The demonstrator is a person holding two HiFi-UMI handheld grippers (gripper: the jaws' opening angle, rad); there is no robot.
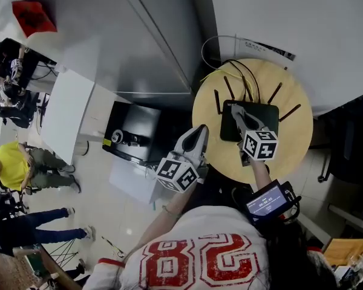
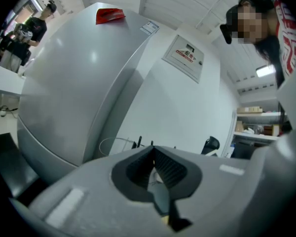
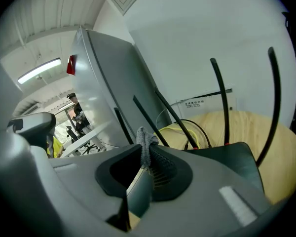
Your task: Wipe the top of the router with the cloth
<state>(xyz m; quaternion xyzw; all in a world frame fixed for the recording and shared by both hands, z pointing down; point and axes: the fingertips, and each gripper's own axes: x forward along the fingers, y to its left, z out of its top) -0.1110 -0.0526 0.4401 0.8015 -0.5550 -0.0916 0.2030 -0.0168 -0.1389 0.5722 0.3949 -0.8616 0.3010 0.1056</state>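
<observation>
A black router (image 1: 257,115) with several upright antennas lies on a round wooden table (image 1: 293,144). My right gripper (image 1: 235,110) hovers over the router's left part, shut on a grey knitted cloth (image 3: 144,143) that sticks up between its tips. In the right gripper view the router's glossy top (image 3: 232,158) lies just beyond the jaws, with antennas (image 3: 218,100) rising behind. My left gripper (image 1: 201,129) is held off the table's left edge, jaws shut with nothing in them; its tips (image 2: 153,149) meet in the left gripper view.
Black and yellow cables (image 1: 237,68) loop at the table's back by the white wall. A tall grey cabinet (image 1: 139,41) stands to the left, with a black box (image 1: 133,132) on the floor beside it. People stand at far left (image 1: 15,168). A dark chair (image 1: 351,141) is on the right.
</observation>
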